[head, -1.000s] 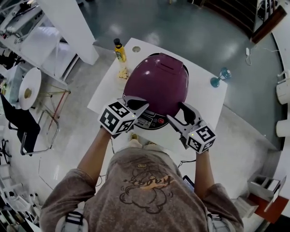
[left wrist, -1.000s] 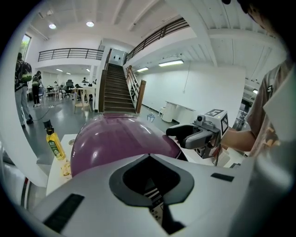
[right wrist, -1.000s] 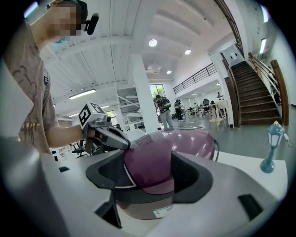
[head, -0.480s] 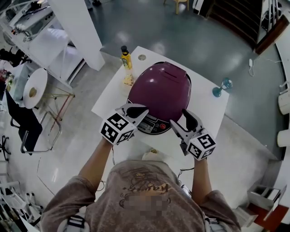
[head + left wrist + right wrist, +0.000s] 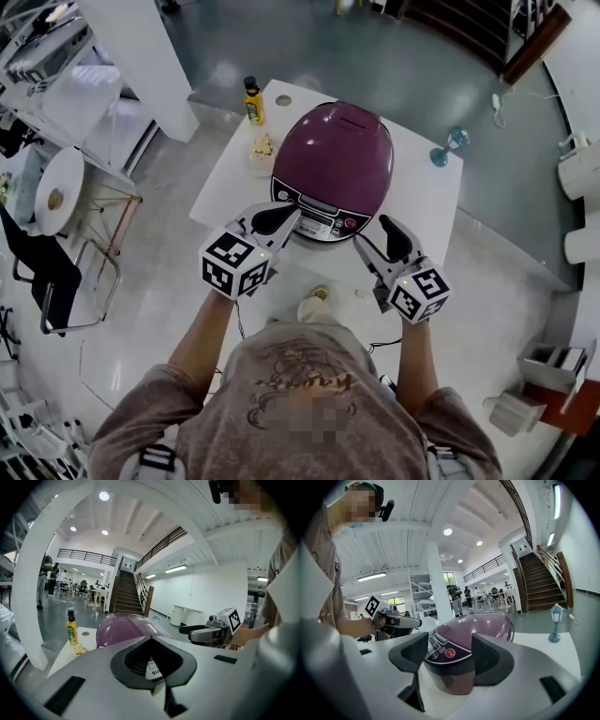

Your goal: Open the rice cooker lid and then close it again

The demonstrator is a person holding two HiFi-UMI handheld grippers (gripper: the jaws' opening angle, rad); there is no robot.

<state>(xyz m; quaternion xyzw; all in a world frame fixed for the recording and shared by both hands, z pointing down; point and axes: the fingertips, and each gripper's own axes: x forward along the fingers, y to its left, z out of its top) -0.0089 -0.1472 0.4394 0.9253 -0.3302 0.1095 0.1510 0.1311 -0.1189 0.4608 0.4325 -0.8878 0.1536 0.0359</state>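
Head view looks steeply down on the square white table (image 5: pixel 427 202). On it stands the purple dome-shaped rice cooker (image 5: pixel 336 155), with its lid down and its dark control panel (image 5: pixel 319 220) facing the person.

Both tools are on the near side of the cooker, so it lies straight ahead of them. The cooker's body is almost round. I judge that the hinge is at the far side, so the lid must be released from the front edge above the panel.

The left gripper (image 5: pixel 279 216) points at the left corner of the panel. Its jaws are pressed together at the tips and pinch nothing. The right gripper (image 5: pixel 373 234) points at the right front of the cooker. Its jaws are spread but are closing, and nothing is between them. The right gripper view shows the panel in the gap, but some way ahead.

Neither tool touches the cooker. The left one seems a little nearer.

Beyond the cooker stand a small yellow bottle (image 5: pixel 250 101) and a blue glass ornament (image 5: pixel 448 148).
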